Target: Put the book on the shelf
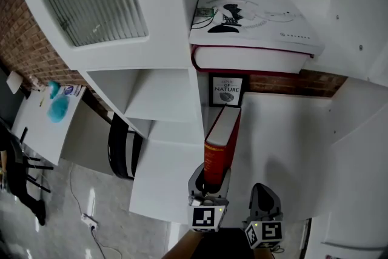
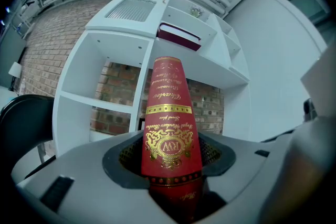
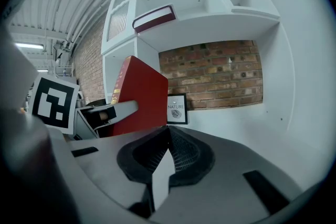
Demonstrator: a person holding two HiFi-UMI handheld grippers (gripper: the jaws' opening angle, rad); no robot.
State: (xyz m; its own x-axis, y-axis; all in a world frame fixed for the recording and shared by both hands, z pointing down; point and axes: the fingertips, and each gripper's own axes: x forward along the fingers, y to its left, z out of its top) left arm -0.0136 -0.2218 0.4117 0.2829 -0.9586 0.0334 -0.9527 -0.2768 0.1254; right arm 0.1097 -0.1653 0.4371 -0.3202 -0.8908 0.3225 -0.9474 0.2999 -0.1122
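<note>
Right gripper (image 1: 263, 197) nearest: jaws pressed together on nothing, idle just right of the load. Left gripper (image 1: 208, 184) clamped on the lower spine of the red book (image 1: 219, 142), upright, probably so it slides in standing. Book not yet shelved; appears to sit at the mouth of the open shelf bay (image 1: 291, 130). White upright close on its left, wide bare board on its right. Farther back, framed print (image 1: 227, 90) against brick. Above, large book (image 1: 254, 15) lying flat.
</note>
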